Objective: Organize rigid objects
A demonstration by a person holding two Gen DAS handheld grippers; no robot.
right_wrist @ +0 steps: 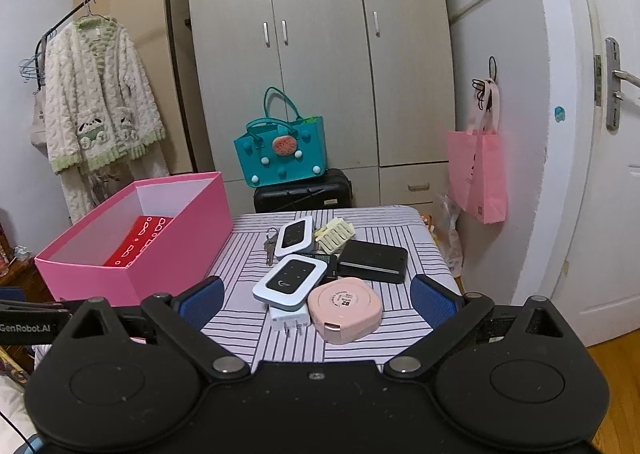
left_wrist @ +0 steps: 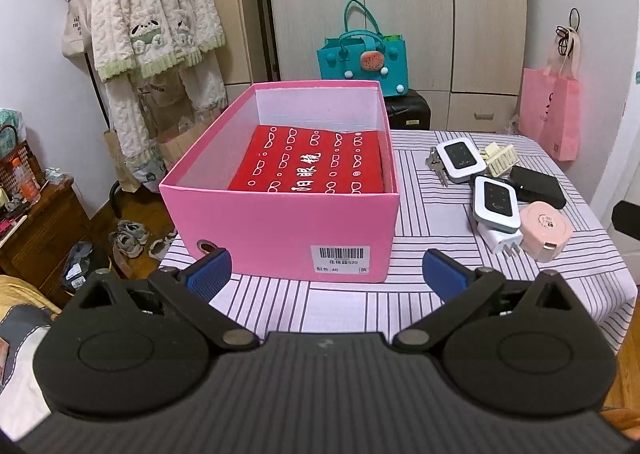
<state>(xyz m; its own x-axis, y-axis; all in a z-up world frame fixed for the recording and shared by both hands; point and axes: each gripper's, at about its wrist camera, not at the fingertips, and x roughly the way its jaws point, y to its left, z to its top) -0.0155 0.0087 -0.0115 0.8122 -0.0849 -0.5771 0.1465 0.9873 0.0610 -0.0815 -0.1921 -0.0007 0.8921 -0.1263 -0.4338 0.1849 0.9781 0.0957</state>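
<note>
The pink box, ahead of the left jaws, carries a barcode label reading "520" and "40". "GenRobot.AI" marks a black part left of the right jaws.

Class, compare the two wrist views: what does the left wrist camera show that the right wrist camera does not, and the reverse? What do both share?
Left wrist only: the barcode label on the pink cardboard box, shoes on the floor.

Right wrist only: the white door's metal handle.

Both: the box, red printed case inside, pink rounded tape-measure-like case, open left gripper and right gripper.
</note>
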